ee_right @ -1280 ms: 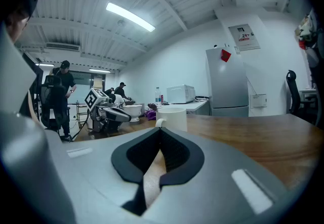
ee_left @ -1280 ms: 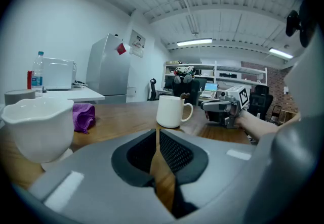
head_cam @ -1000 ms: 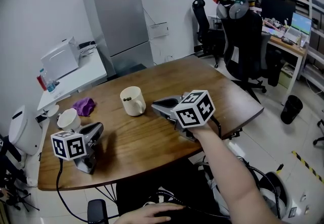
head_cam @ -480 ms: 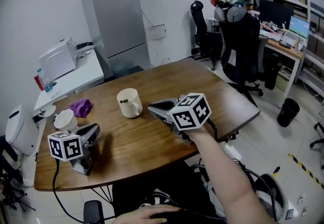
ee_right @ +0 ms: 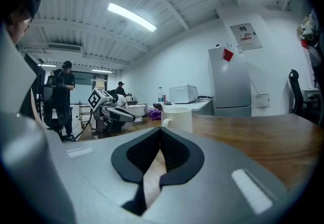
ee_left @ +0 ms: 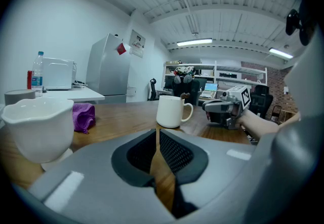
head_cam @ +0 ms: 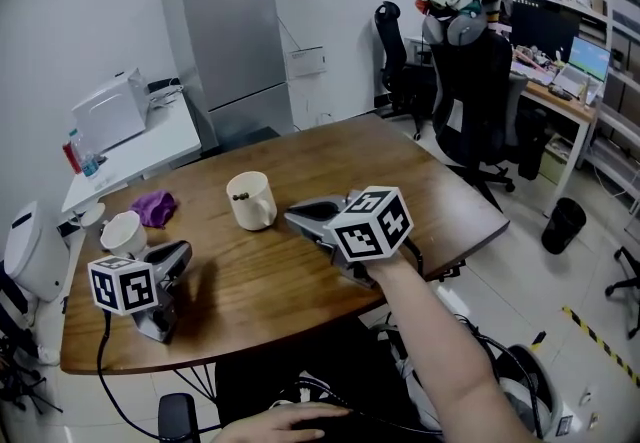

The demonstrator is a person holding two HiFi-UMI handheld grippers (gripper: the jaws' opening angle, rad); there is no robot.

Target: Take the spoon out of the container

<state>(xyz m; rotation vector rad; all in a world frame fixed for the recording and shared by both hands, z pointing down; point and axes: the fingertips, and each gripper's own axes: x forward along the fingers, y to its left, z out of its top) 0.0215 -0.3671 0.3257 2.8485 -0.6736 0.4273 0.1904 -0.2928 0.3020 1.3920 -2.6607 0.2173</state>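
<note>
A cream mug (head_cam: 250,201) stands mid-table with the dark spoon handle (head_cam: 238,197) poking over its rim. In the left gripper view the mug (ee_left: 171,111) shows the spoon end (ee_left: 185,96) above its lip. My right gripper (head_cam: 293,218) is shut and empty, its tips just right of the mug, which stands straight ahead in the right gripper view (ee_right: 178,118). The left gripper (head_cam: 181,253) lies on the table at the left, shut and empty, with no hand on it. Its jaws (ee_left: 157,130) point toward the mug.
A white bowl (head_cam: 122,231) and a purple cloth (head_cam: 156,206) sit at the table's left, close to the left gripper. Beyond the wooden table (head_cam: 420,181) stand a grey fridge (head_cam: 230,41), a white side desk (head_cam: 130,146) and office chairs (head_cam: 480,81). A hand (head_cam: 290,421) rests below.
The head view has shifted slightly. Both grippers keep about the same places relative to the mug, and both stay shut.
</note>
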